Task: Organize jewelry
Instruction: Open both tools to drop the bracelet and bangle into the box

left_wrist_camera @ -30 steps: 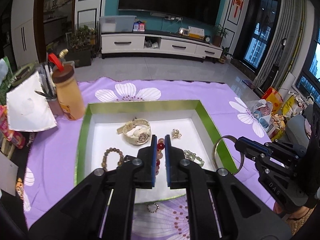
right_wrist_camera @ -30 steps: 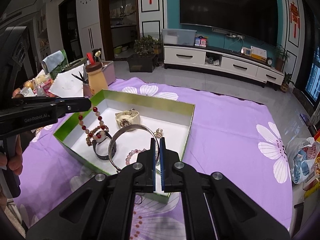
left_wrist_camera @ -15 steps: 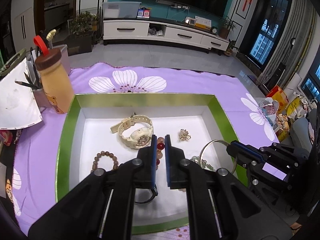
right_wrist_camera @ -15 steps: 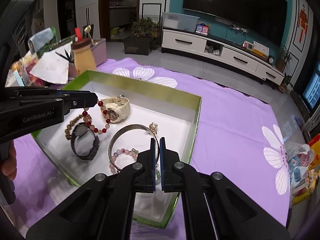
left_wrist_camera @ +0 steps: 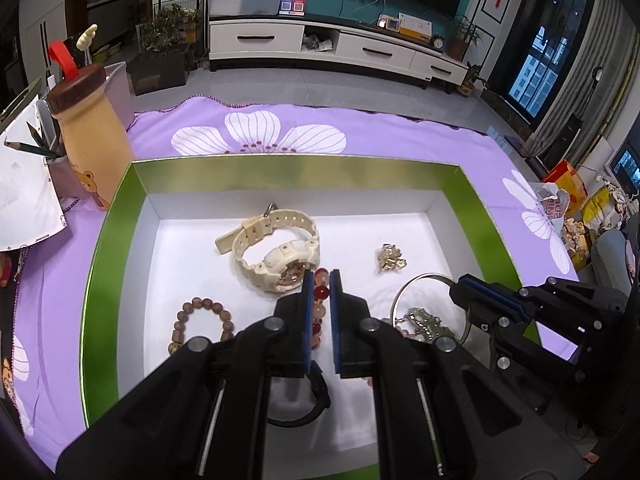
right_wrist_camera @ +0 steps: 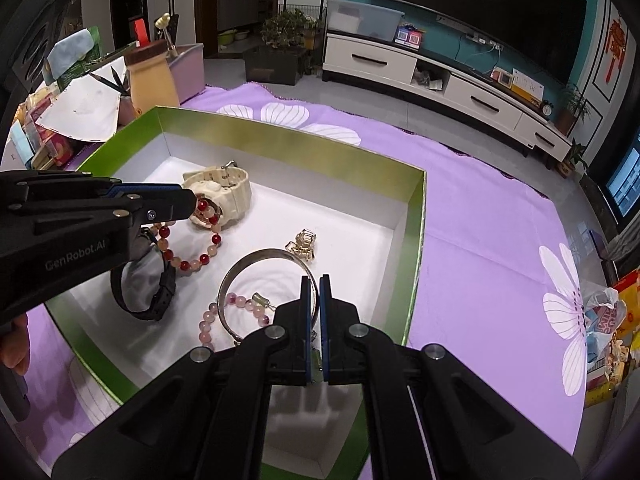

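The left gripper (left_wrist_camera: 320, 280) pinches the red bead bracelet (right_wrist_camera: 192, 240), which hangs limp above the green box (right_wrist_camera: 416, 240) centre. The right gripper (right_wrist_camera: 314, 288) clamps the silver bangle (right_wrist_camera: 256, 258) by its rim, near the box's right wall. Judgement: the beads are light and floppy; the bangle is stiff and slippery, so a rim hold suits it.

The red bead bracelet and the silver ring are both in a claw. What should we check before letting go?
1. Left claw grips red bead bracelet: ok.
2. Right claw grips silver bangle: ok.
3. Both hang over the green box: ok.
4. Bracelet clear of cream watch: not ok, touching or overlapping.
5. Bangle clear of pink bead bracelet: not ok, overlapping.
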The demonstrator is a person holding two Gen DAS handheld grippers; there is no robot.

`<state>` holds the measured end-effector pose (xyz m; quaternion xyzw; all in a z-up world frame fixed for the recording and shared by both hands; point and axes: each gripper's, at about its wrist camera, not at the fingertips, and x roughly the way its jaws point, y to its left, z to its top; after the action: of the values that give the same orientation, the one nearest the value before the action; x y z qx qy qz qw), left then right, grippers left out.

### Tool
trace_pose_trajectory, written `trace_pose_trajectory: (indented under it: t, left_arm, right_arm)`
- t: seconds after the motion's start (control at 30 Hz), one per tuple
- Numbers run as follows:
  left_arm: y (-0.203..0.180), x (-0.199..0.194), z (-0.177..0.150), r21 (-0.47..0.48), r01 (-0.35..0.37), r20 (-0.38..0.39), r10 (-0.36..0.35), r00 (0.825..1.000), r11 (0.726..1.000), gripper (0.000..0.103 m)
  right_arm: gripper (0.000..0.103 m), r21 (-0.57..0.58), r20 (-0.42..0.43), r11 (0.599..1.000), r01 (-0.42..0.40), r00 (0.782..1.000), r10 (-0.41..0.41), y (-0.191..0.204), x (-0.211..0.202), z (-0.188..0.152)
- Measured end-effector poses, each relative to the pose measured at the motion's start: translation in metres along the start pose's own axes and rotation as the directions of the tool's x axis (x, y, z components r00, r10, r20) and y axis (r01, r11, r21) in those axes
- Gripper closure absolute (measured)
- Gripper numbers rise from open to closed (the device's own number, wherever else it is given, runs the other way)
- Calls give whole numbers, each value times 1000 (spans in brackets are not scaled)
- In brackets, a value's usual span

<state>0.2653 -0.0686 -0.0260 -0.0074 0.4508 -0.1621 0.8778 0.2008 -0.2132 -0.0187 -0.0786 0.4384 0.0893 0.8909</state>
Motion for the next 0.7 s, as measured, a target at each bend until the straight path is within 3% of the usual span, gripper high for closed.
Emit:
trace_pose_trajectory:
  t: [0.47,0.7]
  left_arm:
    - [2,10,0,-2,-24,-13,24,1000,1000,95]
    - [6,4,-2,-9,-22,-2,22,1000,1000,73]
  right_arm:
    - [99,3,-12,1000,7,1000,-7,1,11,2]
    - [98,28,25,1000,2,1000,-3,-3,-1,2]
